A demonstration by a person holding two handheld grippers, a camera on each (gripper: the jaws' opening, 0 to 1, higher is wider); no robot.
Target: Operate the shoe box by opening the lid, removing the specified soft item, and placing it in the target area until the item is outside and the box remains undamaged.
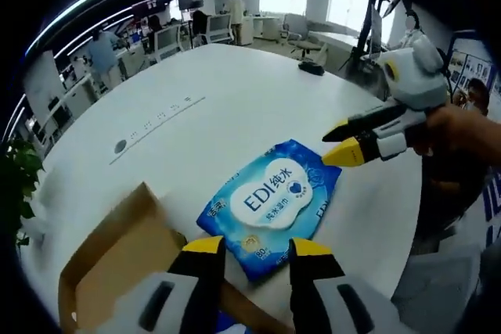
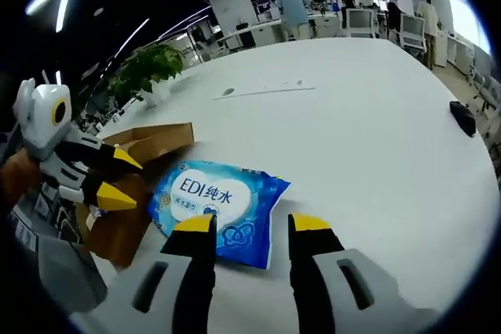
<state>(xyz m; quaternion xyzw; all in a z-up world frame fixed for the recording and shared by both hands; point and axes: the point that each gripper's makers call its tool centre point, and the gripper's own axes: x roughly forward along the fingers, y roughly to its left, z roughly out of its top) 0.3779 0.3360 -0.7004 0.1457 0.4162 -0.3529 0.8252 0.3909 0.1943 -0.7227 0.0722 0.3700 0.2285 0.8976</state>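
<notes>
Both tongs (image 1: 257,246) (image 2: 243,224) gape empty over wipes pack (image 1: 272,202), brown shoe box (image 1: 117,260) beside, on white table (image 1: 235,107).

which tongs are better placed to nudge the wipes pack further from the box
Probably left. The left tongs are open with the wipes pack right at their tips and the cardboard box beside them. The right tongs are also open at the pack's other edge.

Your left gripper (image 1: 257,249) rises from the lower frame, jaws parted and empty; your right gripper (image 1: 338,145) enters at right, jaws apart, your hand (image 1: 462,132) behind it.
</notes>
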